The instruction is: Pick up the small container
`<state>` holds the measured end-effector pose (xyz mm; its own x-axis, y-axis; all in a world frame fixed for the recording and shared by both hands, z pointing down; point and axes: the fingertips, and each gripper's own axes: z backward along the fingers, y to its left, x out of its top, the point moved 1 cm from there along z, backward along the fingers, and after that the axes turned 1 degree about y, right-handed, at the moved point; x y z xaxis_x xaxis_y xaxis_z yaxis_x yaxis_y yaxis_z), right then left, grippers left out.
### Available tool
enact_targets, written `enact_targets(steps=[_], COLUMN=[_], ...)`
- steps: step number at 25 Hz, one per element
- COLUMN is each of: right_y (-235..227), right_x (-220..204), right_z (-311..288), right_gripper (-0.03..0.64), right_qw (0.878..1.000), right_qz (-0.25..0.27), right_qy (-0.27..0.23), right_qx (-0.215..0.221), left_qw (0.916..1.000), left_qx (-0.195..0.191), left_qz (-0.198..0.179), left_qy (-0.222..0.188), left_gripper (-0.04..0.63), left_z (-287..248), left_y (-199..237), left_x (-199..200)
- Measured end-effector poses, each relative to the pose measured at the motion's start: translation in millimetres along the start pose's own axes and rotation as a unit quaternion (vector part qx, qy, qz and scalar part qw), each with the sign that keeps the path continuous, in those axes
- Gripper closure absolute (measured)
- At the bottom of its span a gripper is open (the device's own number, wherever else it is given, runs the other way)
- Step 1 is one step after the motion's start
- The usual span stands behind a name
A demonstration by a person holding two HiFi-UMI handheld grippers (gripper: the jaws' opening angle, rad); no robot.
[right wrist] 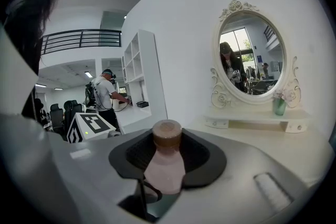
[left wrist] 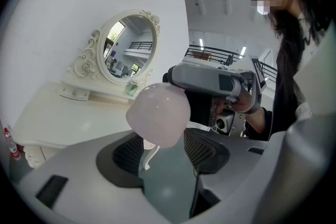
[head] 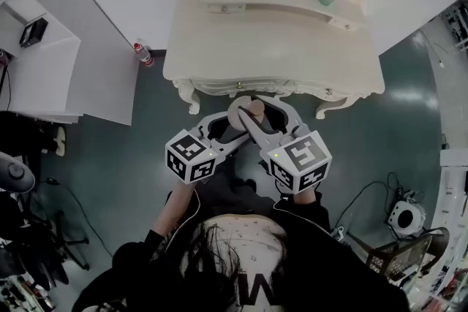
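The right gripper [right wrist: 168, 147] is clamped on the small pink bottle [right wrist: 165, 168], mid-frame just before the dressing table [head: 270, 47]. The left gripper [left wrist: 165, 138] has its fingers apart, with the bottle's rounded base at their tips.

Left forearm [head: 174, 207] and right sleeve [head: 311, 211] reach up-frame from lower centre of head view. The grippers converge tip to tip at mid-frame. Right gripper [head: 259, 115]: jaws wide, pads clamped on small container [right wrist: 165, 165]. Left gripper [head: 238, 120]: jaws apart, container's rounded end at their tips, contact unclear.
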<state>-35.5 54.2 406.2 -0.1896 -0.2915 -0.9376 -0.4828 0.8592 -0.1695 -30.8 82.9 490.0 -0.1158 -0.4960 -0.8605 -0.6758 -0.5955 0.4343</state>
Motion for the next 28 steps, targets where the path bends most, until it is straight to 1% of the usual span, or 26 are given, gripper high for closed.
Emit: enact_targets(steps=[10, 16, 21, 28], right_y=[26, 43, 52, 59], right_x=[-29, -46, -55, -64], right_z=[86, 126, 150, 165], right_gripper=[0.472, 0.472, 0.472, 0.472], right_qw=[1.000, 0.999, 0.999, 0.999], right_qz=[0.013, 0.028, 0.033, 0.037], right_qy=[-0.007, -0.007, -0.010, -0.012], right_qx=[0.019, 0.031, 0.035, 0.035], left_qw=[0.9997, 0.9993, 0.9990, 0.9991], left_qx=[0.020, 0.031, 0.036, 0.035], left_qz=[-0.006, -0.003, -0.007, -0.009], left_qy=[-0.008, -0.019, -0.026, -0.025], left_gripper=[0.367, 0.367, 0.367, 0.367], left_z=[-7, -8, -8, -8], left_y=[-85, -126, -149, -164], left_x=[-38, -60, -72, -83])
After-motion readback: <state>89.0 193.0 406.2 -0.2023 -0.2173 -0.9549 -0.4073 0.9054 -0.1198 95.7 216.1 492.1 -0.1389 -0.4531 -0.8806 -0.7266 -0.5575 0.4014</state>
